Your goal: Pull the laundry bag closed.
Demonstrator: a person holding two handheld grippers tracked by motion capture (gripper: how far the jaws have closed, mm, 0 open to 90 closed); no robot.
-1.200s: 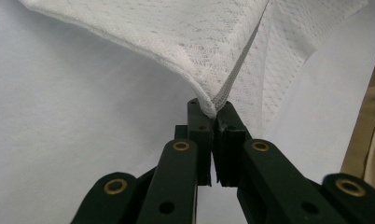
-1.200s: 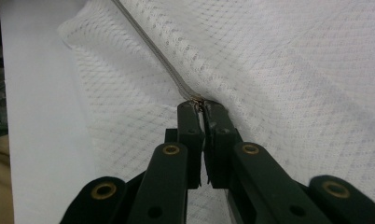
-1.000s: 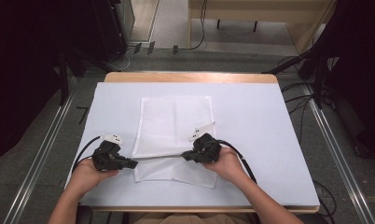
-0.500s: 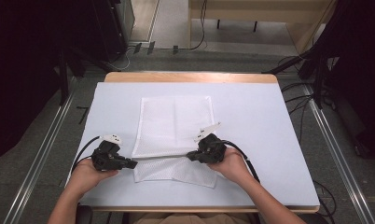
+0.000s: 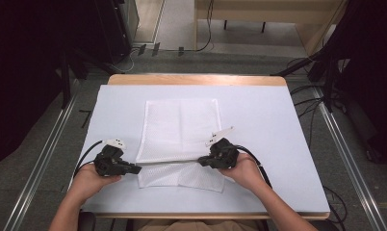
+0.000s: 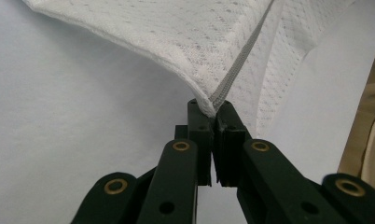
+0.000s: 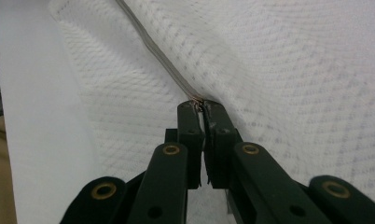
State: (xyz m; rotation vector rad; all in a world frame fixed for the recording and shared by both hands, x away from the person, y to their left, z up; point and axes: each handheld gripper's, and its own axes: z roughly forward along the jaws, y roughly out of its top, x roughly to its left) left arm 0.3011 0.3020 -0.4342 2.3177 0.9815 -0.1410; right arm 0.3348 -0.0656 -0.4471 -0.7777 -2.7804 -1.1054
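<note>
**Both grippers pinch the zip edge of a white mesh bag**

On the pale blue table cover (image 5: 278, 144) lies a white mesh bag (image 5: 179, 127), near the middle and towards the person's side. Its far part rests flat, while a grey zip line (image 5: 170, 162) runs across it from side to side, pulled straight between the two grippers. Below that line a narrower strip of the same mesh lies on the cover, nearest the person.

At the left end of the zip, the left gripper (image 5: 134, 169) has its jaws closed tight on the corner of the bag. In the left gripper view the fingertips meet on the white fabric exactly where the grey zip (image 6: 241, 58) ends, and the mesh lifts away from the cover behind them.

At the right end, the right gripper (image 5: 202, 161) is likewise clamped, its jaws pressed together on the zip. In the right gripper view the fingertips bite the end of the grey zip (image 7: 162, 56), with mesh spread on both sides.

Each gripper is held in one of the person's hands, forearms coming in from the near edge; a black cable trails from each. A wooden table edge (image 5: 196, 79) shows beyond the cover
</note>
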